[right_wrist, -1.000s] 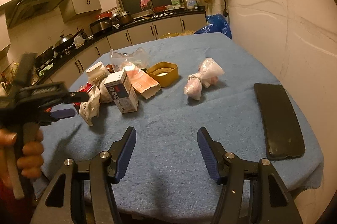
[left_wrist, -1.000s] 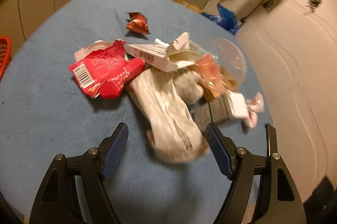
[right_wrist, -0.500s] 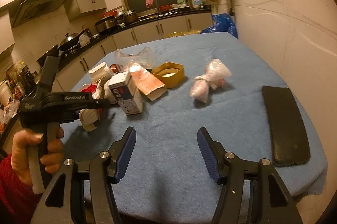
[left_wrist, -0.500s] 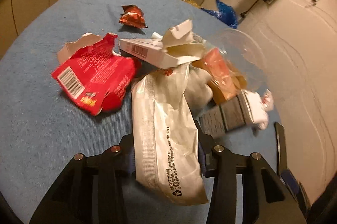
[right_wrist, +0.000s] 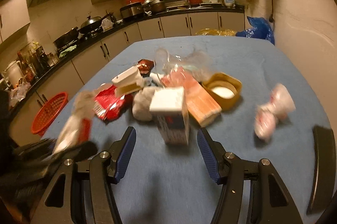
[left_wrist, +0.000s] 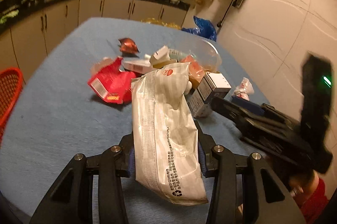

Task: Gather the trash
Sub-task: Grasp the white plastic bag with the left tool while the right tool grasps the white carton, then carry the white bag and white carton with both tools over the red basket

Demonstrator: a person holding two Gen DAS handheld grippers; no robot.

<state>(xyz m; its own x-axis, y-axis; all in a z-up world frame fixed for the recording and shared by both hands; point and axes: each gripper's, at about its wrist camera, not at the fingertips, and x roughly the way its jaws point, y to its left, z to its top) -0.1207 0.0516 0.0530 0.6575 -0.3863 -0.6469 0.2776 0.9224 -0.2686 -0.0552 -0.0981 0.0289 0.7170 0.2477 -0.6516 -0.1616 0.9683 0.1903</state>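
Observation:
My left gripper (left_wrist: 165,155) is shut on a long white plastic bag (left_wrist: 164,118) and holds it above the blue table. Behind it lies the trash pile: a torn red wrapper (left_wrist: 109,83), a white carton (left_wrist: 137,65), a small dark box (left_wrist: 210,91) and a crumpled red foil (left_wrist: 128,46). My right gripper (right_wrist: 166,152) is open, its fingers either side of the near end of the upright dark box (right_wrist: 172,116). In the right wrist view the left gripper and its bag (right_wrist: 71,129) show blurred at left.
A red basket (right_wrist: 50,112) stands off the table's left edge. A yellow tub (right_wrist: 223,93), an orange pack (right_wrist: 198,100), a pink tied bag (right_wrist: 273,110) and a black phone (right_wrist: 322,165) lie on the blue cloth (right_wrist: 242,60). A wall runs along the right.
My left gripper closed on the white bag and lifted it off the pile. My right gripper moved forward to the dark box and stayed open.

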